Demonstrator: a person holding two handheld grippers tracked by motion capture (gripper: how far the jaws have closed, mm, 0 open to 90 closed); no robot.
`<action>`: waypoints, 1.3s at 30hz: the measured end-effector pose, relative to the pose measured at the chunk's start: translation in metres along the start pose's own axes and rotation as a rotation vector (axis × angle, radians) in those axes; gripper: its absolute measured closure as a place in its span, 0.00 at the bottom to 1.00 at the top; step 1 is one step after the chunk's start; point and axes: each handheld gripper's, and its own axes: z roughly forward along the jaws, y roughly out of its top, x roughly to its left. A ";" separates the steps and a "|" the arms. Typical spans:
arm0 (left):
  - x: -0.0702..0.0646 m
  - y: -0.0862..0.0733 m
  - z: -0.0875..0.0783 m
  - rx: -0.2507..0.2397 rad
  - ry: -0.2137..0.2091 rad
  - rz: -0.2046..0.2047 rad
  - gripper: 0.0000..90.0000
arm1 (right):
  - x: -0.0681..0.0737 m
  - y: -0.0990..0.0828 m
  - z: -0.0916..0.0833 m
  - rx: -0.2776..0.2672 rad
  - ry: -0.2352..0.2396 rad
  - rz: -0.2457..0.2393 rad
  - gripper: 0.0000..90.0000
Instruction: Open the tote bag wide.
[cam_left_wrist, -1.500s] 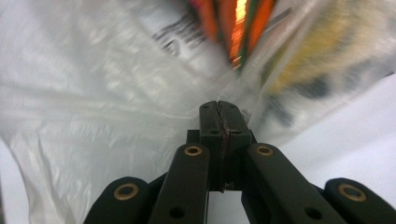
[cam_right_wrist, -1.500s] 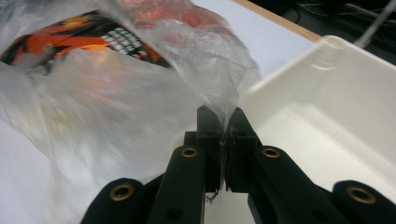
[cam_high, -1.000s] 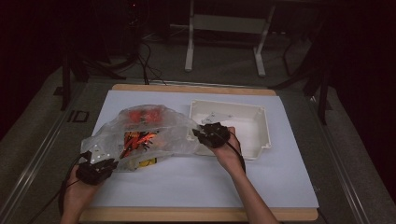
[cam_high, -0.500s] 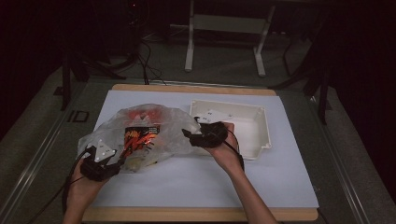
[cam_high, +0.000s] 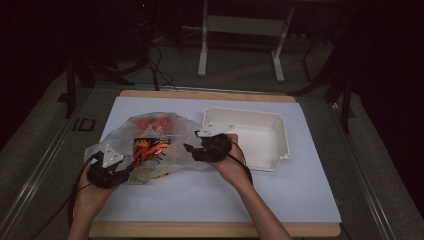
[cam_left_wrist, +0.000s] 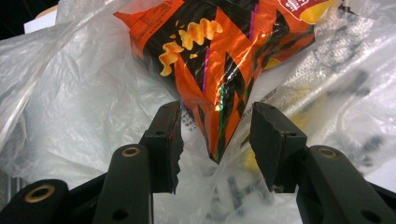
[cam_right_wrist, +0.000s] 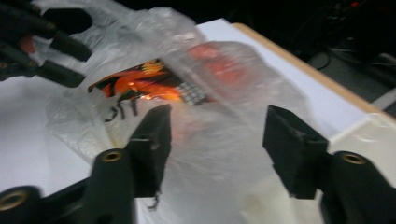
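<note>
Your left gripper (cam_high: 112, 167) sits at 7 o'clock edge of clear plastic bag (cam_high: 165, 131). Jaws apart, just been opening; corner of orange snack packet (cam_left_wrist: 219, 56) hangs between them, film behind, pads not pressing. Your right gripper (cam_high: 192, 150) at bag's 3 o'clock side: jaws apart, lately narrowing a little, bag film in gap, no clamp. Bag lies on white surface (cam_high: 300, 200), white tray (cam_high: 260, 137) just beside at 3 o'clock.

Both forearms come in from the near edge, angled toward each other. The left claw (cam_high: 120, 172) sits low in its hand, its jaws just opened and standing apart. The right claw (cam_high: 192, 147), held a little higher with the wrist bent inward, has jaws parted though lately narrowing slightly.
</note>
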 end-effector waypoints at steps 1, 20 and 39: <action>0.000 0.001 0.002 0.006 0.000 -0.003 0.60 | 0.002 0.000 0.003 0.004 0.006 0.005 0.49; -0.003 0.005 0.022 0.062 -0.009 -0.009 0.60 | 0.031 0.003 0.081 0.224 0.028 -0.056 0.52; -0.001 -0.006 0.036 0.167 0.025 0.037 0.64 | 0.022 -0.050 0.071 0.343 0.060 -0.029 0.94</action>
